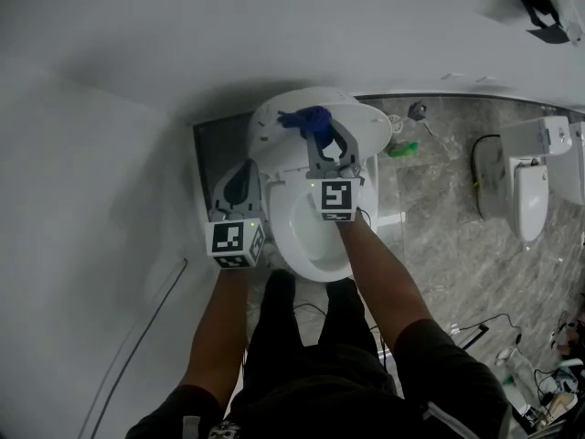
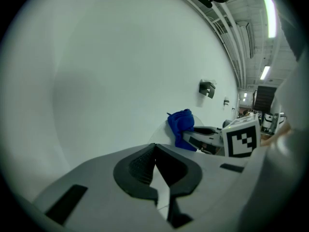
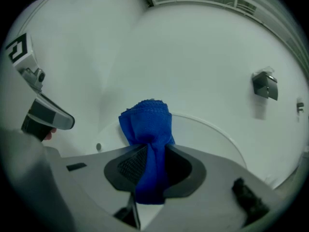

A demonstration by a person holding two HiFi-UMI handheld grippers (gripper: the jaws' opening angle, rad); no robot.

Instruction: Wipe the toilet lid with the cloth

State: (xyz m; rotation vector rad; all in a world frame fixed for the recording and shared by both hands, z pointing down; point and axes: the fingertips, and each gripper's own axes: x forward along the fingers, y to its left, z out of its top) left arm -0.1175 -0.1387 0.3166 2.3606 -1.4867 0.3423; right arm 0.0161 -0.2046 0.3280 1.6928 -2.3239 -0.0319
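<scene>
The white toilet lid [image 1: 366,126] stands raised against the wall, above the open seat [image 1: 291,231]. My right gripper [image 1: 322,138] is shut on a bunched blue cloth [image 1: 308,122], which is at the lid's face. In the right gripper view the cloth [image 3: 147,134] sticks out past the jaws of the right gripper [image 3: 150,166], with the lid [image 3: 212,141] just behind it. My left gripper [image 1: 239,183] hangs left of the toilet, shut and empty. The left gripper view shows the left gripper [image 2: 155,164] with its jaws together, and the cloth [image 2: 181,124] to the right.
White wall lies ahead and to the left. A wall fixture [image 3: 265,86] hangs right of the lid. A green item [image 1: 402,149] lies on the grey marble floor by the toilet, a second white fixture [image 1: 530,190] stands far right, and cables [image 1: 484,323] run near my legs.
</scene>
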